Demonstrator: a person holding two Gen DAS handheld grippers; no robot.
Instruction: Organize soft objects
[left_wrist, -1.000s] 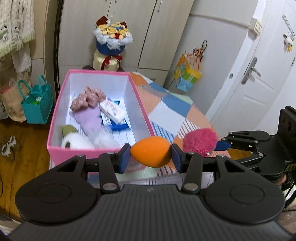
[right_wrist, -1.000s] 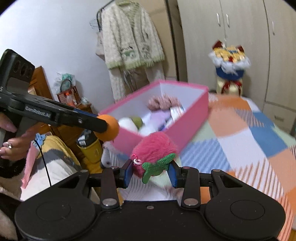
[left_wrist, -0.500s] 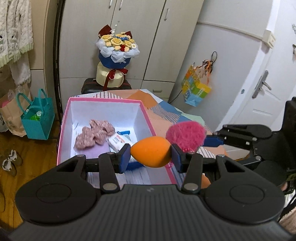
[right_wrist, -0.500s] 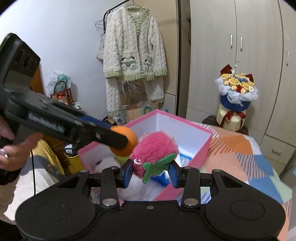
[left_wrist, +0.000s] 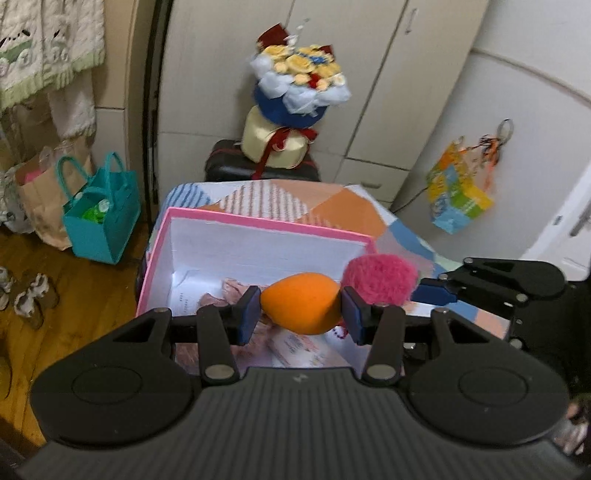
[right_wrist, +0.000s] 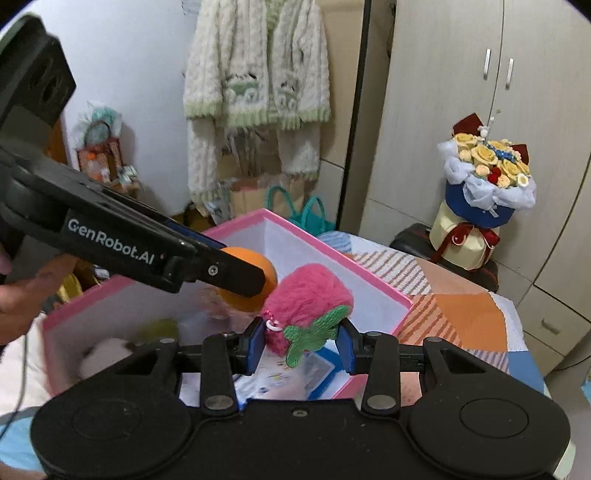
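Note:
My left gripper is shut on an orange egg-shaped sponge and holds it over the open pink box. My right gripper is shut on a fluffy pink strawberry plush with a green leaf, also over the box. The two held things nearly touch; the plush shows right of the sponge in the left wrist view, and the sponge left of the plush in the right wrist view. The box holds a pink scrunchie, packets and a white soft thing.
The box sits on a patchwork cloth over a table. A flower bouquet stands behind on a dark case. A teal bag and paper bag are on the wood floor at left. Cupboards and a hanging cardigan are behind.
Both grippers have carried the sponge and the plush forward, from beside the box to above its inside. The two objects have come closer together.

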